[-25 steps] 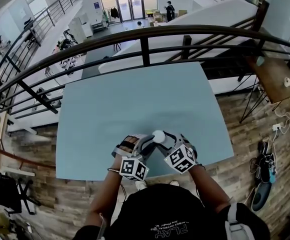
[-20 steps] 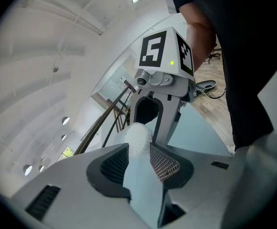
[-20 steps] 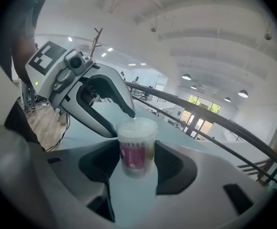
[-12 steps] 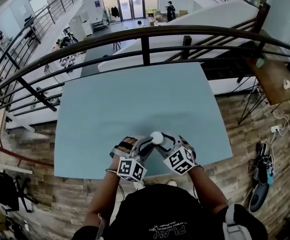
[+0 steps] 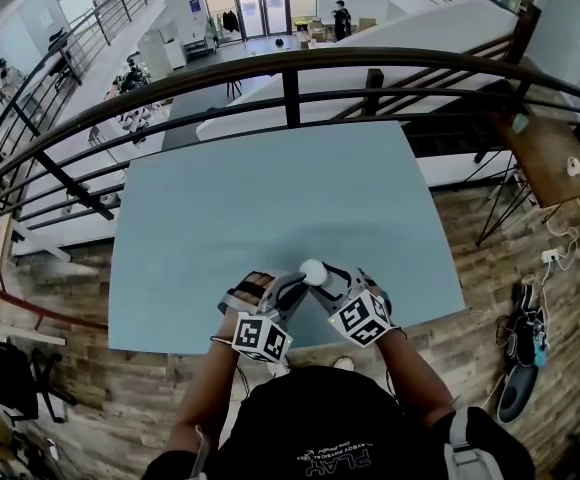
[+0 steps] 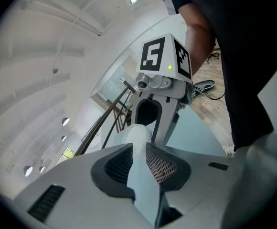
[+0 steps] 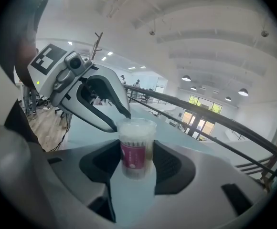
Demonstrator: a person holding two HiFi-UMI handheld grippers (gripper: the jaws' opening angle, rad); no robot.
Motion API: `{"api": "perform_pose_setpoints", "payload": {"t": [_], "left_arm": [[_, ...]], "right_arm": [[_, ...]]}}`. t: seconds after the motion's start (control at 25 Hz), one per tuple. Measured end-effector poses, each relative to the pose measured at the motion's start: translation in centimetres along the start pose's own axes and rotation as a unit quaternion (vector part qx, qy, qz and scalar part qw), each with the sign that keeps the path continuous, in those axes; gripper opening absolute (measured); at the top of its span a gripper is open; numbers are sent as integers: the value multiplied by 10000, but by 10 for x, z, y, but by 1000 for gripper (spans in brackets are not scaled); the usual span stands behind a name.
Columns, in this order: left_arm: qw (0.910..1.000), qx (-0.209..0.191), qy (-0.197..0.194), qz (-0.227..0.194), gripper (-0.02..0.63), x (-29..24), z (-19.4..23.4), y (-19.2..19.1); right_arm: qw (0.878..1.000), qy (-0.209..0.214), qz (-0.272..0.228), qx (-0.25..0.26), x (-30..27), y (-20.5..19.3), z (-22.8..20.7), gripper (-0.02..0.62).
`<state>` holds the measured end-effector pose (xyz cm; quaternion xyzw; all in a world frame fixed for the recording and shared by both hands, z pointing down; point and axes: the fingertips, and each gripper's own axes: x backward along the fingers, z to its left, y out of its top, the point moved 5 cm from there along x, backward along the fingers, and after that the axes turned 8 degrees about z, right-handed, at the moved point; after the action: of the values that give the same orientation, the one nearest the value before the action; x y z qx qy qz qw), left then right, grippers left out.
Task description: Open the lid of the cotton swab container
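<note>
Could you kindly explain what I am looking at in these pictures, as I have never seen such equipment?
A person at a table holds a two-jaw gripper in each hand. One picture comes from a head camera looking down; the other two from a camera on each gripper, looking along its jaws. The only object there is a cotton-swab container. The right gripper is closing its jaws on the body; the left gripper is closing around the lid, which is still on.
</note>
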<state>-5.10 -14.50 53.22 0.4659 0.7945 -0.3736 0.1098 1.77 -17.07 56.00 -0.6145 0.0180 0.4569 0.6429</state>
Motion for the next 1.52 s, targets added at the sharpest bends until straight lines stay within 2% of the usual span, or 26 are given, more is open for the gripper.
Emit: {"api": "perform_pose_setpoints", "payload": {"t": [0.4, 0.84, 1.12, 1.52], "left_arm": [[9996, 161, 215, -74, 101, 8, 0, 3], [9947, 537, 833, -257, 86, 27, 14, 4], [9914, 764, 1016, -316, 69, 26, 20, 11], [9876, 974, 1174, -357, 60, 31, 34, 11]], "right_arm": [[9999, -33, -35, -142, 3, -3, 0, 221], [9990, 42, -181, -397, 7, -2, 8, 221], [9977, 205, -280, -579, 13, -1, 13, 221], [9982, 403, -312, -322, 19, 5, 35, 221]]}}
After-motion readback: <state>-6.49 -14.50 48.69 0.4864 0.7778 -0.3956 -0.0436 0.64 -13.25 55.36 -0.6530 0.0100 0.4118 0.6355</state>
